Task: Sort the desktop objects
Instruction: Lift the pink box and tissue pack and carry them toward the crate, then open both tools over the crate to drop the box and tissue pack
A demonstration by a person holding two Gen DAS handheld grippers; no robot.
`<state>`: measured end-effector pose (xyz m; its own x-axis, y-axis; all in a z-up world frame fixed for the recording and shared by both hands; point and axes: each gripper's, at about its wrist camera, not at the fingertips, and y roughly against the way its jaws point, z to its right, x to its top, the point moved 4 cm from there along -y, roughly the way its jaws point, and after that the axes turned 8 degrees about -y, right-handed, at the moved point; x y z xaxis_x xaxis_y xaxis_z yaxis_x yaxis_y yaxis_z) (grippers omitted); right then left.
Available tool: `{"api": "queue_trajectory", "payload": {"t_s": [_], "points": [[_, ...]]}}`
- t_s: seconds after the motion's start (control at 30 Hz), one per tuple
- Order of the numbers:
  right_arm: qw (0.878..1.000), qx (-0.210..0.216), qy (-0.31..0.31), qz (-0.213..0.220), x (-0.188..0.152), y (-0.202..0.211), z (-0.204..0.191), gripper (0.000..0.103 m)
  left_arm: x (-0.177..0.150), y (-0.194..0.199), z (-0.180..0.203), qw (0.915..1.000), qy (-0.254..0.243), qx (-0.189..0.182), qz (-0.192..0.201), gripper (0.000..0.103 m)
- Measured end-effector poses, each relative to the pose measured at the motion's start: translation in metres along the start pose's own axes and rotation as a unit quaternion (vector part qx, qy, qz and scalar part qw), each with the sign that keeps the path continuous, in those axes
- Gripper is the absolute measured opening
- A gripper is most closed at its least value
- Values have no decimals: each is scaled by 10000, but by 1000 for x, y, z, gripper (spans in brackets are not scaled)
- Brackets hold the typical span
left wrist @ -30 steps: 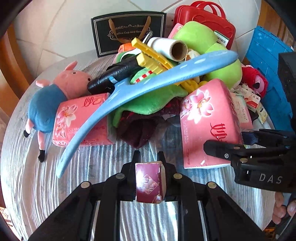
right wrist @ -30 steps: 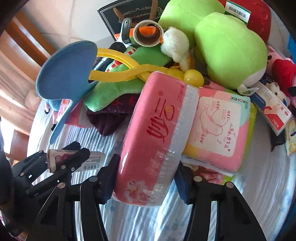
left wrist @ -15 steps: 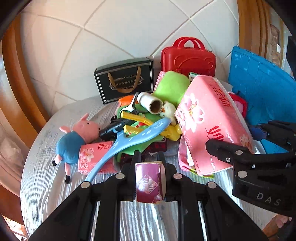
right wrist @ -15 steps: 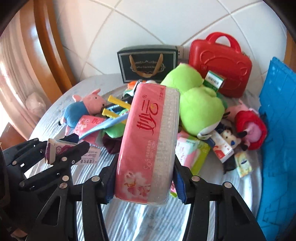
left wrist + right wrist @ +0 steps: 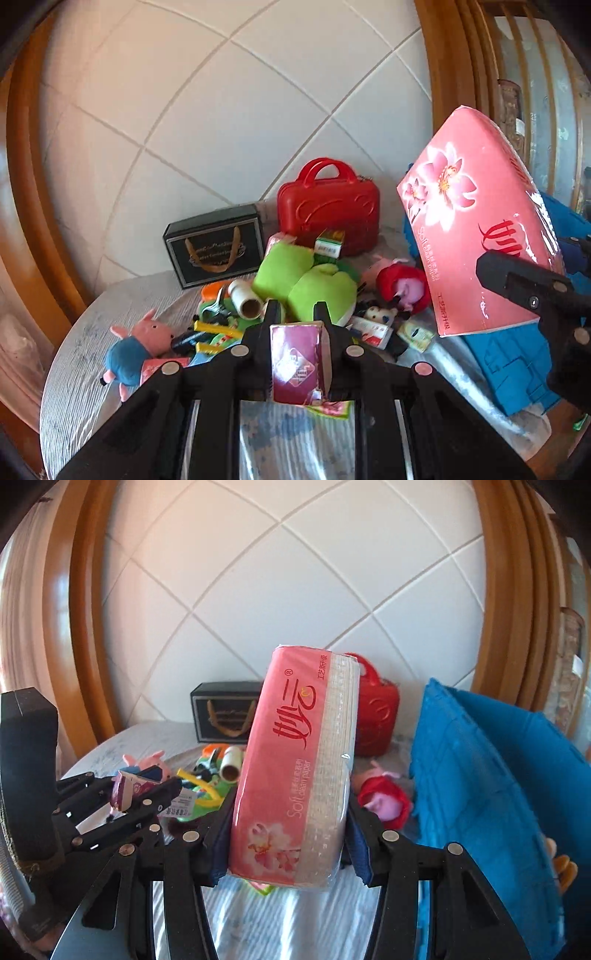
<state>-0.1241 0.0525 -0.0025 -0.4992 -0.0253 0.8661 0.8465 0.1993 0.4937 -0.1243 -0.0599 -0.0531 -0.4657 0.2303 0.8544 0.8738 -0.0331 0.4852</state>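
Note:
My left gripper (image 5: pixel 295 321) is shut on a small maroon box (image 5: pixel 295 363), held high above the round table (image 5: pixel 74 369). In the right wrist view that same left gripper (image 5: pixel 155 788) shows at the left with the maroon box (image 5: pixel 125 788) in it. My right gripper (image 5: pixel 291 812) is shut on a large pink tissue pack (image 5: pixel 295 775), lifted upright. From the left wrist view the pink tissue pack (image 5: pixel 476 240) hangs at the right, with a black finger (image 5: pixel 517 284) of the right gripper across it. Below lies the heap of toys and packets.
On the table lie a pink pig toy (image 5: pixel 136 347), a green plush (image 5: pixel 310 284), a red plush (image 5: pixel 402 291), a paper roll (image 5: pixel 245 301) and yellow clips (image 5: pixel 210 332). A black gift box (image 5: pixel 214 247) and red case (image 5: pixel 328 214) stand at the back. A blue crate (image 5: pixel 487 786) stands right.
Both grippers have risen well above the table with their loads and tilted up, so the heap looks smaller and more tiled wall shows. The tissue pack now hangs clear of the pile.

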Motion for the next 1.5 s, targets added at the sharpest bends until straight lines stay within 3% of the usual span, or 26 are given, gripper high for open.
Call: {"api": "queue_trajectory", "payload": {"t_s": [0.2,0.37,0.57,0.7,0.87,1.1,1.13,1.2,1.23,1.27,1.33,1.4,1.5], "points": [[9961,-688,-205,523,18,53,69,51,53,14,79,9968,-221,-604,473,18],[9851,-1407,-548,820,24,92,142,51,91,21,150,9896,-303,-1232,682,18],[9681,-2174,-796,962,24,125,224,52,122,24,236,9795,-530,-1821,684,18],[9617,-2429,-930,869,20,140,269,52,133,17,283,9750,-699,-2052,492,18],[9560,-2657,-1036,682,5,137,309,52,130,15,323,9708,-1001,-2160,288,18],[9502,-2797,-1233,602,-3,136,344,55,134,25,327,9692,-1085,-2185,345,18],[9495,-2815,-1231,645,-2,137,346,62,134,24,328,9669,-1100,-2281,300,20],[9448,-2949,-1199,780,1,142,344,96,132,23,329,9636,-1135,-2415,184,35],[9428,-3001,-1159,876,3,146,343,101,131,24,329,9648,-1134,-2365,194,41],[9397,-3089,-1129,933,5,148,341,103,130,26,327,9660,-1130,-2314,226,46],[9351,-3212,-1072,1043,6,154,340,103,128,30,321,9674,-1065,-2281,279,66],[9332,-3249,-1097,1076,6,158,342,103,128,35,314,9660,-985,-2366,352,80],[9366,-3131,-1128,1099,6,161,336,103,128,43,307,9680,-997,-2259,454,81]]}}
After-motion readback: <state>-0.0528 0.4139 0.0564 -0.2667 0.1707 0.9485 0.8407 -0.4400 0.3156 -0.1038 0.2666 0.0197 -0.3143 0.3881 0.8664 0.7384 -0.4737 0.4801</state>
